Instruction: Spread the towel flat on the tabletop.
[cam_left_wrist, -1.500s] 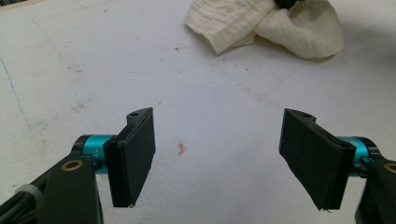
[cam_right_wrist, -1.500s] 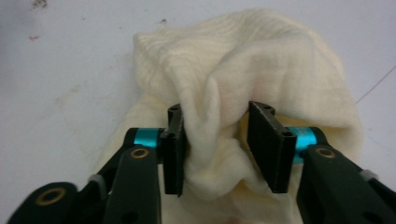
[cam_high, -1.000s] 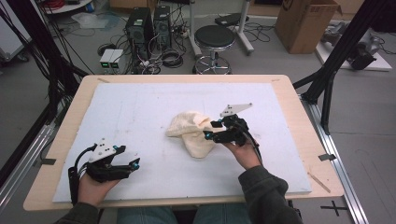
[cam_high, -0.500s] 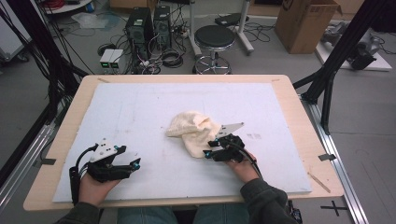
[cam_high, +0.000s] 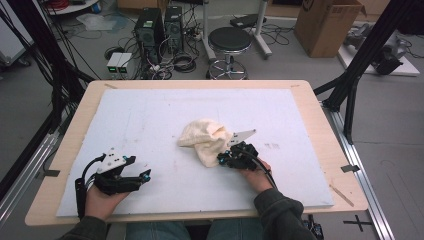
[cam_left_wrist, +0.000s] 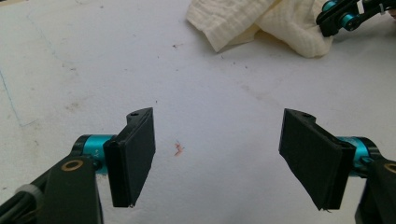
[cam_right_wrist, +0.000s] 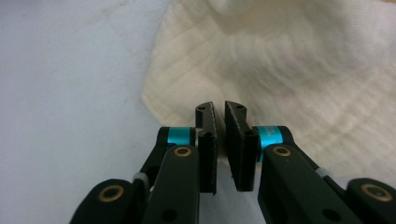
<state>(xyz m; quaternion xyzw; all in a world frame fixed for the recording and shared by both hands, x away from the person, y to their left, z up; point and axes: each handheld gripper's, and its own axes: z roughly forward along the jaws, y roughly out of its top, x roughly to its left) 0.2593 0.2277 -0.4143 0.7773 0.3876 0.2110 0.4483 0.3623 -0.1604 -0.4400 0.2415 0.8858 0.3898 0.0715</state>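
High view: cream cloth (cam_high: 205, 140) lies crumpled mid-surface (cam_high: 300, 125), right tool (cam_high: 223, 159) at its near edge, left tool (cam_high: 145, 176) well apart. Left gripper view: jaws wide, nothing between. Right gripper view: jaws have just been closing, now nearly together over the cloth's (cam_right_wrist: 289, 70) edge; whether fabric is pinched, cannot tell.

A white sheet (cam_high: 150, 125) covers most of the wooden worktop (cam_high: 325, 145). Beyond its far edge, a round black stool (cam_high: 229, 40) stands on the grey floor beside two dark computer towers (cam_high: 160, 25) amid loose cables. A cardboard box (cam_high: 327, 25) sits farther right, past a slanted black frame (cam_high: 370, 50).
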